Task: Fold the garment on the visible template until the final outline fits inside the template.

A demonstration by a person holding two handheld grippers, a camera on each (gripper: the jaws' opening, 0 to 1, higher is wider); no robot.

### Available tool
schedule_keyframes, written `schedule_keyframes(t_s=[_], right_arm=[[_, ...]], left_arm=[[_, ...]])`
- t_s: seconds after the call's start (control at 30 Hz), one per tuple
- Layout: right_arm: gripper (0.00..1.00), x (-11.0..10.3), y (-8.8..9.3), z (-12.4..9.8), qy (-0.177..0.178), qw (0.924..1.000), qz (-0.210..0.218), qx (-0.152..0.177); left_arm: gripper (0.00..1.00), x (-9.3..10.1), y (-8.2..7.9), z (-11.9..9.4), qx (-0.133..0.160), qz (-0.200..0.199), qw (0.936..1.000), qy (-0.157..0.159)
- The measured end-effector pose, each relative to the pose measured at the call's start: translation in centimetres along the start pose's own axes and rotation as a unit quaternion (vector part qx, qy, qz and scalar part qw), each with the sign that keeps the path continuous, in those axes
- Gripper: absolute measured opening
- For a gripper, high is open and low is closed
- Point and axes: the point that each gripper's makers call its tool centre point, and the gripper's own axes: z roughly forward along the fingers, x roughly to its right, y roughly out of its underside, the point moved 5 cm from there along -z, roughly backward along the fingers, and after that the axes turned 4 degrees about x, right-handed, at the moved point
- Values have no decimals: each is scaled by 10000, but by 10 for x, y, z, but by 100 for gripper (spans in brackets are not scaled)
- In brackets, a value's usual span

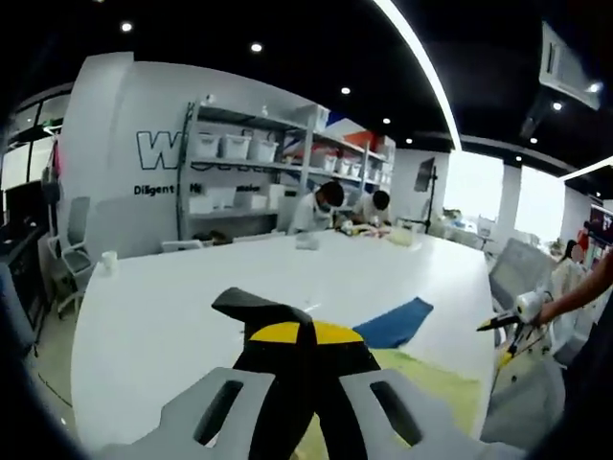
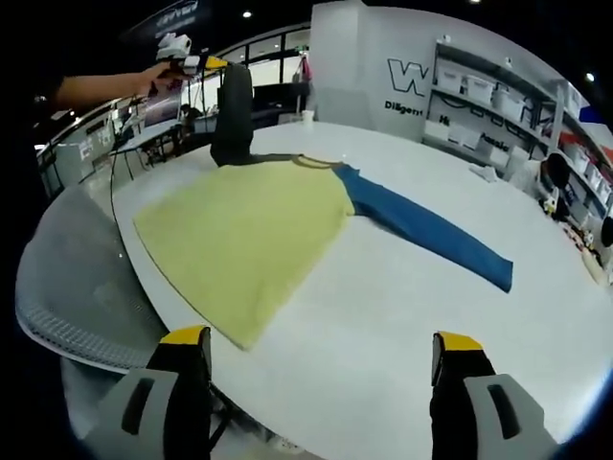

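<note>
Garment (image 2: 249, 225) — soft yellow body, blue sleeve

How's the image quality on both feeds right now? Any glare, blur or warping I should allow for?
Left gripper view: bright windows wash out the right background, far shelves soft, ceiling light strip bows from fisheye. Right gripper view: even light, yellow garment and its blue sleeve sharp, table edge strongly curved, the left hand-held gripper at the rim slightly smeared.
</note>
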Motion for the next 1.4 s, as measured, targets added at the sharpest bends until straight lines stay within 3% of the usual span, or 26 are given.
schedule_keyframes(t_s=[0.33,0.5,0.7,1.13,1.3,1.4], right_arm=[[94,0,3,-2,16,10000,65,16],[94,2,5,-5,51,9999,102,22],[94,3,6,-6,84,9998,166,59],[93,5,8,-8,118,9993,315,164],[93,8,6,-9,145,9991,339,213],[93,9,6,-10,161,9989,375,242]], left_arm=[[2,39,9,37,-155,-31,9987,487],[2,48,19,56,-273,-54,9975,652],[2,53,41,75,-489,-259,9964,643],[2,82,79,115,-968,-405,9926,611],[2,96,100,128,-1273,-211,9887,763],[2,96,109,135,-1405,-254,9873,702]])
